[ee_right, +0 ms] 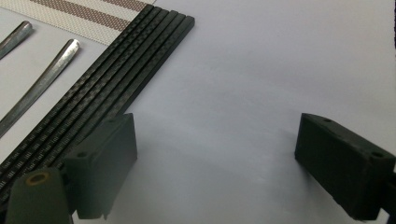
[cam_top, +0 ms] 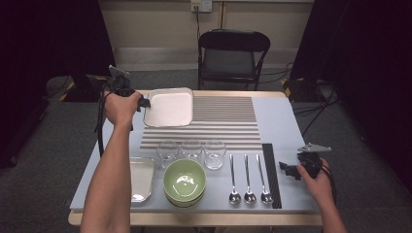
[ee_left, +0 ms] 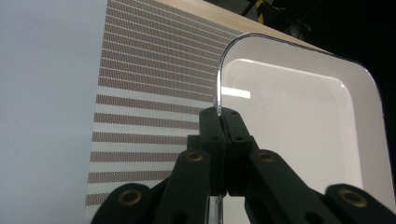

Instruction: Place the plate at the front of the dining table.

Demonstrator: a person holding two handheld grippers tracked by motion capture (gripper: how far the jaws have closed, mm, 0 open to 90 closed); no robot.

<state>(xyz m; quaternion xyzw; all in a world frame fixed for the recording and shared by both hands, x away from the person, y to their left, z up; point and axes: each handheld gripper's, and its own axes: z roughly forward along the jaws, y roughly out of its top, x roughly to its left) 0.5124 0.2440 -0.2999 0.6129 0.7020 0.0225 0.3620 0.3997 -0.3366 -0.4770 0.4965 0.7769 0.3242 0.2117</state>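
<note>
White tray (cam_top: 168,108) sat in the upper middle of the high view, at the far left end of the striped placemat (cam_top: 223,121), with its left rim in the grip of the left gripper (cam_top: 144,102). In the left gripper view the two black jaws were pressed together on the tray's thin edge, no gap between them, and the white tray (ee_left: 299,121) ran off toward the right of that frame with the striped placemat (ee_left: 140,102) at its left. I could not tell whether the tray was lifted or resting flat.

Right gripper (cam_top: 287,169) was at the lower right of the high view, low over the grey table (cam_top: 277,116), just right of the black chopsticks (cam_top: 272,174). In the right gripper view its jaws stood wide apart with nothing between them but bare table; the left jaw was just beside the black chopsticks (ee_right: 107,88), which crossed the upper left of that frame. Whether that jaw touched the chopsticks could not be told.

Other items noted in the high view, along the lower part of the frame:
- small metal tray (cam_top: 141,178), lower left;
- green bowl (cam_top: 184,180), just right of it;
- three clear glasses (cam_top: 191,150) in a row above the bowl;
- three spoons (cam_top: 248,180) side by side, between the bowl and the chopsticks.

Black folding chair (cam_top: 233,51) stood beyond the table, top centre.
</note>
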